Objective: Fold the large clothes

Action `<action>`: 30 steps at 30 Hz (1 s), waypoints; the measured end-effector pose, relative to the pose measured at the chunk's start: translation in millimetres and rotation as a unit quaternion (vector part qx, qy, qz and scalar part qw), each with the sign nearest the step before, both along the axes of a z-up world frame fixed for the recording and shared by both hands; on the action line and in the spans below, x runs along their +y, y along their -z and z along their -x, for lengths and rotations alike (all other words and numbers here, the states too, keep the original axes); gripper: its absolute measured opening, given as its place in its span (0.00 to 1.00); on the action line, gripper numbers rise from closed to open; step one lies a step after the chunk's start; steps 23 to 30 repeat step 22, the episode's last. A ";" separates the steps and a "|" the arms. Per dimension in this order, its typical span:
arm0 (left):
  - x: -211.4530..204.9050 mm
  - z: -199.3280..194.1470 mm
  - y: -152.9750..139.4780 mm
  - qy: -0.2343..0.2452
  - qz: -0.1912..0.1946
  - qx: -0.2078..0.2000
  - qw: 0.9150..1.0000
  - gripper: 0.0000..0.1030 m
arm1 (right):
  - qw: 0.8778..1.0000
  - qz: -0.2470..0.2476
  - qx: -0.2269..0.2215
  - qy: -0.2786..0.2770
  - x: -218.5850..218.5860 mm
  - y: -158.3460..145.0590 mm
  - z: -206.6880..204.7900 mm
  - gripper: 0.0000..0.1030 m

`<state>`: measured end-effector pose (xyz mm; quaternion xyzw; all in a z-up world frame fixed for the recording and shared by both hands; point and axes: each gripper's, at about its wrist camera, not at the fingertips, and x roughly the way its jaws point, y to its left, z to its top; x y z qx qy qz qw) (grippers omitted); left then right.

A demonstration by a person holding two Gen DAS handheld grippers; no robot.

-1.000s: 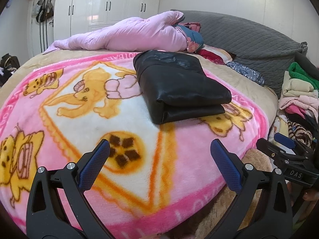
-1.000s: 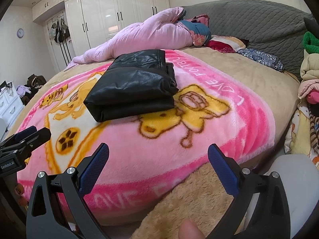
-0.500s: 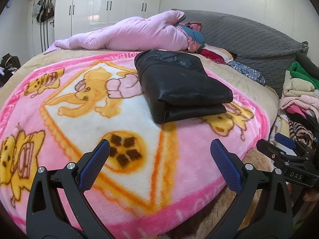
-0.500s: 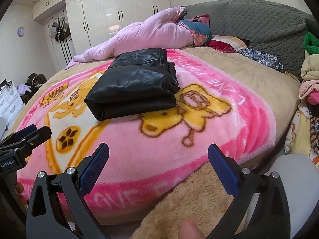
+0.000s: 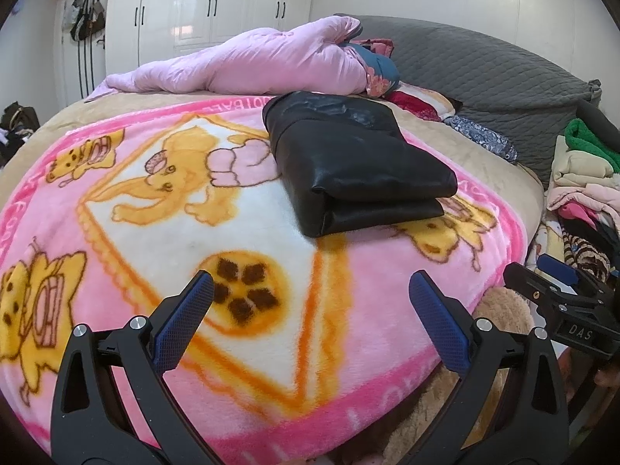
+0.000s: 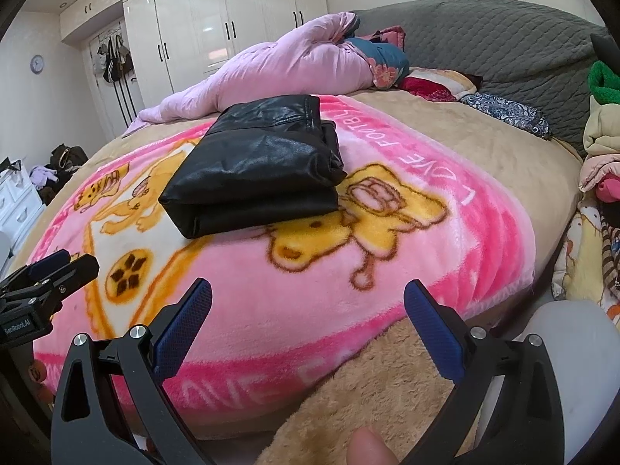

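White wardrobes [image 5: 217,4] back a bed [image 6: 465,147] covered by a pink cartoon blanket [image 5: 162,209]. On the blanket lies a black jacket [image 5: 348,162], folded into a thick rectangle, well apart from both tools. Behind it stretches a pink quilt [image 5: 263,66] against a grey headboard [image 6: 503,35]. Clothes [image 5: 581,170] pile up beside the bed. Left gripper [image 5: 310,294] hovers over the blanket's near part, fingers spread wide, holding nothing. Right gripper [image 6: 308,298] hangs at the blanket's near edge, likewise spread and empty, above a tan fleece [image 6: 368,387].
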<state>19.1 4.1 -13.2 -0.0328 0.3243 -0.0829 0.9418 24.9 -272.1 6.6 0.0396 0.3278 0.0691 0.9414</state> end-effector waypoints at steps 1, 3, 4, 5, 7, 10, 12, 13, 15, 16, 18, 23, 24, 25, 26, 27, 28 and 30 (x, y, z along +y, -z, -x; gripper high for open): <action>-0.8 -1.2 0.5 0.001 0.001 0.002 1.000 0.92 | 1.000 0.001 -0.001 0.000 0.2 0.2 0.1 0.96; 0.7 -2.1 1.5 0.001 0.004 0.005 1.000 0.92 | 1.000 0.005 -0.002 0.000 0.9 0.9 0.4 0.96; -0.3 -2.8 1.8 -0.001 0.001 0.006 1.000 0.92 | 1.000 0.007 -0.002 0.002 1.0 2.0 0.9 0.96; 0.9 -3.4 2.3 -0.007 -0.006 0.007 1.000 0.92 | 1.000 0.009 -0.001 0.005 0.0 3.4 1.3 0.96; 1.5 -4.1 2.2 -0.012 -0.008 0.008 1.000 0.92 | 1.000 0.000 0.009 0.014 -6.5 7.9 1.1 0.96; 10.7 -5.1 3.3 -0.019 0.005 0.012 1.000 0.92 | 0.998 -0.025 0.029 0.052 -29.6 17.8 0.9 0.96; 22.9 -9.6 2.3 -0.029 0.011 0.013 0.999 0.92 | 0.994 -0.024 0.033 0.099 -53.4 24.7 5.0 0.96; 36.1 -14.4 1.0 -0.046 0.014 0.015 0.999 0.92 | 0.991 -0.023 0.034 0.128 -68.3 28.3 8.3 0.96; 63.3 -24.6 -1.2 -0.075 0.028 0.021 0.997 0.92 | 0.980 -0.023 0.039 0.196 -106.0 37.5 16.6 0.96; 89.2 -32.8 -2.0 -0.102 0.045 0.029 0.993 0.92 | 0.970 -0.018 0.045 0.238 -128.8 43.5 21.5 0.96; 139.5 -46.7 -0.5 -0.155 0.070 0.044 0.984 0.92 | 0.941 0.007 0.059 0.333 -171.6 54.7 32.8 0.96; 263.5 -61.0 10.2 -0.307 0.054 0.067 0.948 0.92 | 0.865 0.015 0.110 0.489 -264.9 86.1 59.1 0.96; 263.5 -61.0 10.2 -0.307 0.054 0.067 0.948 0.92 | 0.865 0.015 0.110 0.489 -264.9 86.1 59.1 0.96; 263.5 -61.0 10.2 -0.307 0.054 0.067 0.948 0.92 | 0.865 0.015 0.110 0.489 -264.9 86.1 59.1 0.96; 263.5 -61.0 10.2 -0.307 0.054 0.067 0.948 0.92 | 0.865 0.015 0.110 0.489 -264.9 86.1 59.1 0.96; 263.5 -61.0 10.2 -0.307 0.054 0.067 0.948 0.92 | 0.865 0.015 0.110 0.489 -264.9 86.1 59.1 0.96; 263.5 -61.0 10.2 -0.307 0.054 0.067 0.948 0.92 | 0.865 0.015 0.110 0.489 -264.9 86.1 59.1 0.96; 263.5 -61.0 10.2 -0.307 0.054 0.067 0.948 0.92 | 0.865 0.015 0.110 0.489 -264.9 86.1 59.1 0.96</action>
